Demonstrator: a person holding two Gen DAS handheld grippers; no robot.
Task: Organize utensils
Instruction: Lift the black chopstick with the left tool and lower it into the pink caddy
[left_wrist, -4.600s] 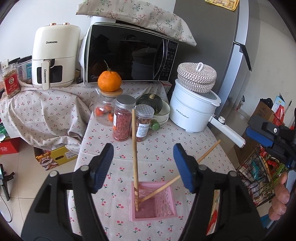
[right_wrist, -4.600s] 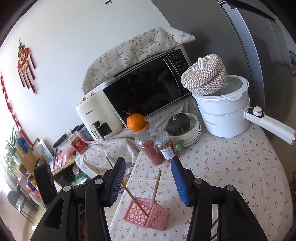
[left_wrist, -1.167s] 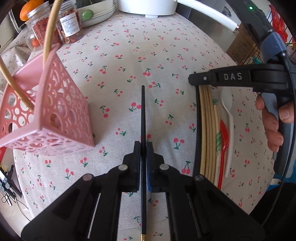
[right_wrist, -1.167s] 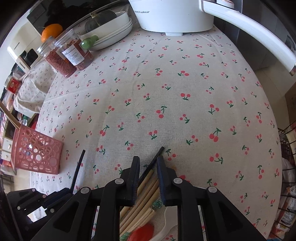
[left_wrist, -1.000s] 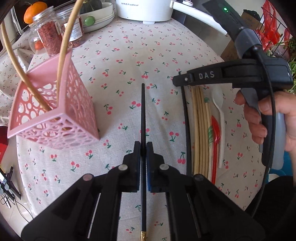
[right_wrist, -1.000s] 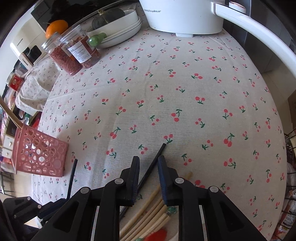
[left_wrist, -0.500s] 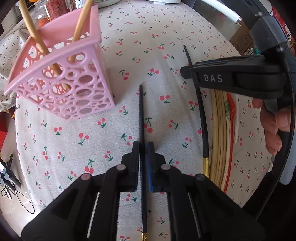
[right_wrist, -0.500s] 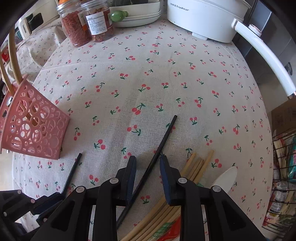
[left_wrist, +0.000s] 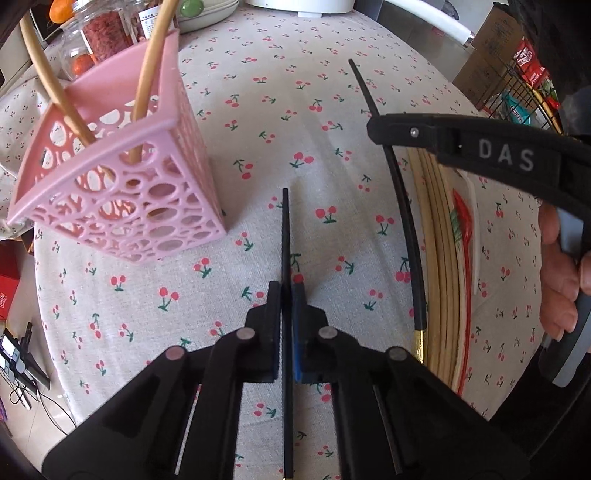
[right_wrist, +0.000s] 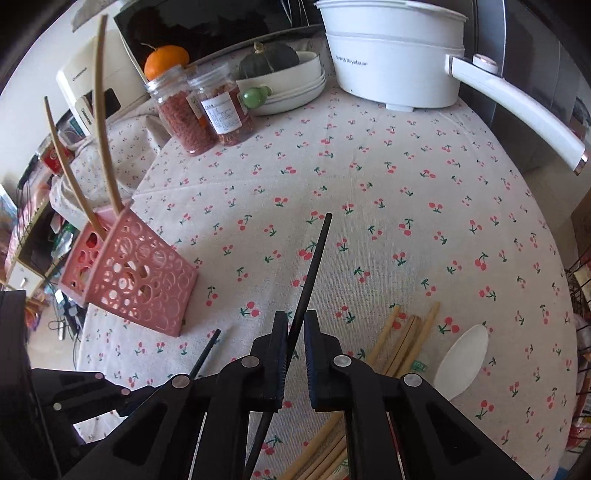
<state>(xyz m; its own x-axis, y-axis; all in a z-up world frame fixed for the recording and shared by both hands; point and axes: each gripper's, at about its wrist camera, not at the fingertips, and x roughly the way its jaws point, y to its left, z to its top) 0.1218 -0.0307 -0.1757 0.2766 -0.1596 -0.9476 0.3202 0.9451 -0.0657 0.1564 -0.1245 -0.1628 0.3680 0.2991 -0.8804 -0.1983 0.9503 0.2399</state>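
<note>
Left wrist view: left gripper (left_wrist: 287, 291) and right gripper (right_wrist: 295, 326) each clamped one black chopstick (left_wrist: 284, 225), bound for pink basket (left_wrist: 122, 177).

From the right wrist view we see the desk (right_wrist: 424, 206) with the basket (right_wrist: 140, 280) at nine o'clock, two chopsticks (right_wrist: 101, 122) standing in it. At eleven o'clock stand two jars (right_wrist: 207, 110), with the orange (right_wrist: 166, 61) behind them. The bowl (right_wrist: 291, 88) sits at twelve with the squash (right_wrist: 267, 61) in it, and the pot (right_wrist: 395, 55) lies at one o'clock. At five o'clock the bamboo chopsticks (right_wrist: 402, 343) lie on the desk, the spoon (right_wrist: 461, 362) just right of them. From the left wrist view the basket (left_wrist: 122, 192) lies at ten o'clock.
</note>
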